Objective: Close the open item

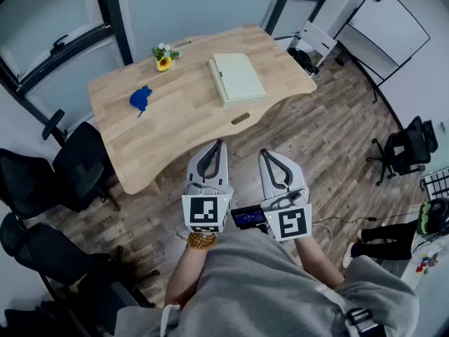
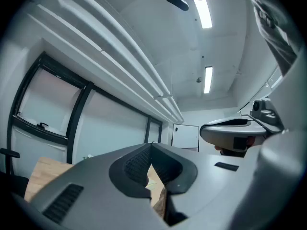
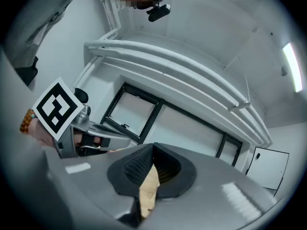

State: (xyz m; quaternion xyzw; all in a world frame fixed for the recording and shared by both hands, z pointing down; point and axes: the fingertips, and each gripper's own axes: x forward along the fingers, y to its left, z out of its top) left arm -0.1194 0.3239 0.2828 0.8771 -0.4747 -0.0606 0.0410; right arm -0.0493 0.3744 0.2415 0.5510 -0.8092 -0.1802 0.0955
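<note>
Fingers (image 2: 136, 164) of the left gripper (image 1: 219, 143) are pressed fully together with nothing caught between them. The right gripper (image 1: 264, 153) has its fingers (image 3: 136, 166) in the same state, tips meeting and empty. Both grippers are held level and side by side, close in front of the person's grey-sleeved body. They are over the wood-plank floor (image 1: 330, 146), short of the near edge of the worktop (image 1: 175, 128), and neither touches anything on it. In each gripper view only a sliver of pale wood shows through the gap below the closed tips.

The wooden worktop fills the upper middle of the head view. Black office chairs (image 1: 77, 170) stand at its left end, another black chair (image 1: 405, 149) is well apart at the right, and a whiteboard (image 1: 389, 20) stands at the far right corner. On the worktop's right half lies the pale green flat box (image 1: 237, 77), well apart from both grippers. Its top rests flat on it, and from this view no gap shows along its edges. Left of it, on the worktop's left half, lies a small blue thing (image 1: 140, 98), too small to name. Near the far edge, between the two, stands a little sunflower posy (image 1: 164, 56).
</note>
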